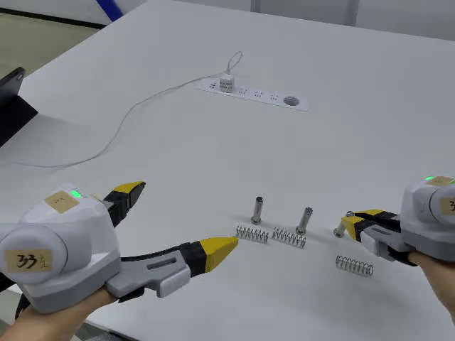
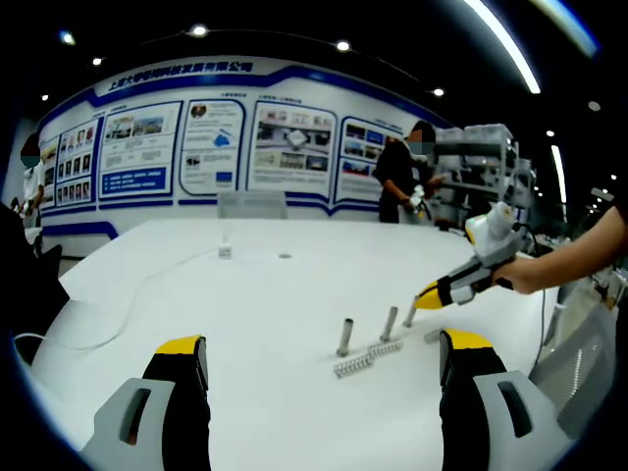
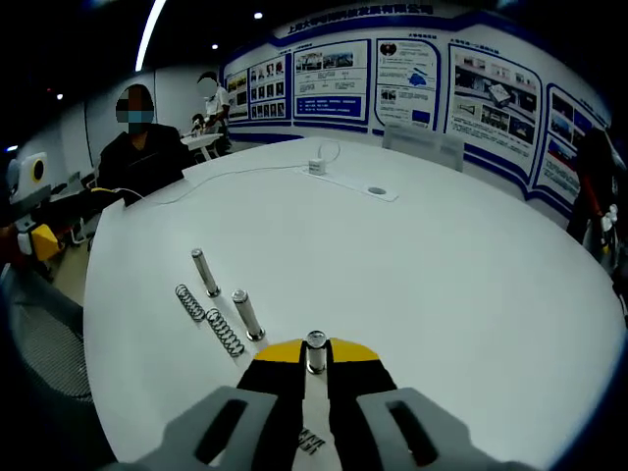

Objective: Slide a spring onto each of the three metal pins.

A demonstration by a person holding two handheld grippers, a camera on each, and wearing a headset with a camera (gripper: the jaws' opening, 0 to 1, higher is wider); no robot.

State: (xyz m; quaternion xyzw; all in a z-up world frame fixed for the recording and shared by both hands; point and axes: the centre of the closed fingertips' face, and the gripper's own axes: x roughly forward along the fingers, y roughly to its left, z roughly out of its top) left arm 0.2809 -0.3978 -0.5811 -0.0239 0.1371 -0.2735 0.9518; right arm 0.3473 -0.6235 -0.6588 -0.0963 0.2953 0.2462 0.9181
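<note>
My right gripper (image 1: pixel 353 222) pinched the third metal pin (image 1: pixel 340 229); my left gripper (image 1: pixel 183 215) gaped wide. Two pins (image 1: pixel 257 209) stood upright toward the worktop's (image 1: pixel 213 142) near edge, three springs (image 1: pixel 252 234) lying beside them.

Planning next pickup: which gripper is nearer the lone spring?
Right. The right gripper, holding a pin, is beside the lone spring; the left gripper is far past both standing pins.

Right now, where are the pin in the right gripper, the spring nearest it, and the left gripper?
held pin (image 3: pixel 315 351): right gripper view, its shaft, between the jaws.
nearest spring (image 1: pixel 354 266): head view, middle coils.
left gripper (image 1: pixel 185 216): head view, midway between its open fingertips.
</note>
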